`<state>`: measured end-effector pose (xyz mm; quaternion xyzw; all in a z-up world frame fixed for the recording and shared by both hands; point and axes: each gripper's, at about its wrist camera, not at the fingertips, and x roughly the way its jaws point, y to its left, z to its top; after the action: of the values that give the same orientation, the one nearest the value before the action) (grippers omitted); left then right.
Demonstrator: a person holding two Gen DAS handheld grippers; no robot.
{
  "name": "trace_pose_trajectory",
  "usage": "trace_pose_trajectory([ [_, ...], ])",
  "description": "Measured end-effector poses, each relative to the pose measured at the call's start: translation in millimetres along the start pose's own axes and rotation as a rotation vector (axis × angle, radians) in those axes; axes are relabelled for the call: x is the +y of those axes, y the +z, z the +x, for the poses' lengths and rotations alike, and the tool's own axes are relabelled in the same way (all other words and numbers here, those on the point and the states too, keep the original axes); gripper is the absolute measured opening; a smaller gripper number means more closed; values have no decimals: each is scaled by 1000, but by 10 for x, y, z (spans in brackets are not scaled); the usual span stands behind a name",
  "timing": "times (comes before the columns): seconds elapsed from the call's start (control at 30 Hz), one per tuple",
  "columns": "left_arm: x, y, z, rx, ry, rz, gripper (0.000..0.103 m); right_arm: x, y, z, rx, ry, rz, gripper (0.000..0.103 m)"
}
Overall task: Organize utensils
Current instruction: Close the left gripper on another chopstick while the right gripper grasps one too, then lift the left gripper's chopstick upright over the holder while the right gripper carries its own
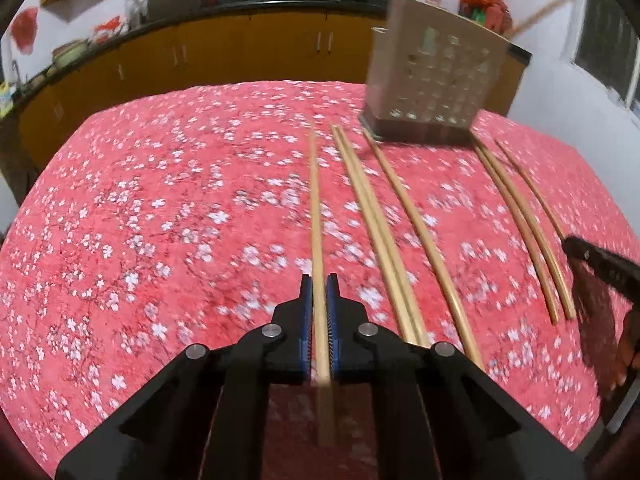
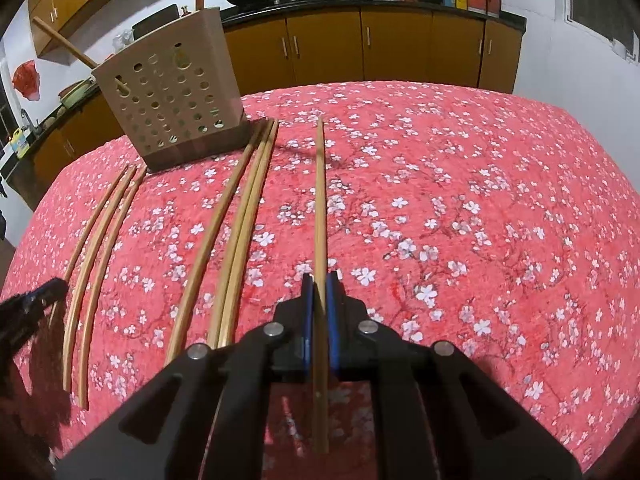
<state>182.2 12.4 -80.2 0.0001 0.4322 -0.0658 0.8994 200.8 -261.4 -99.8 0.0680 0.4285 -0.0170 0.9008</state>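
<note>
While clamped: two chopsticks [image 1: 316,216], two tongs [image 1: 320,284].

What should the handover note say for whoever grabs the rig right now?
Left hand-held gripper: shut on a chopstick.
Right hand-held gripper: shut on a second chopstick.
The perforated holder stands at the far side of the floral tablecloth with two sticks already poking out of it.
Loose chopsticks lie in a row on the cloth in front of the holder, six by the right wrist view.
Left: drop both held chopsticks into the holder, then collect the loose ones.
</note>
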Motion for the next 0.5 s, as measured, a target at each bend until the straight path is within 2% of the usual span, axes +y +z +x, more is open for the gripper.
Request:
trace_pose_trajectory([
  [0.17,185,106,82,14,17,-33,8,-12,71,62,-8,-6,-1,8],
  [0.5,202,63,64,-2,7,-47,8,-37,115,124,-7,6,20,8],
])
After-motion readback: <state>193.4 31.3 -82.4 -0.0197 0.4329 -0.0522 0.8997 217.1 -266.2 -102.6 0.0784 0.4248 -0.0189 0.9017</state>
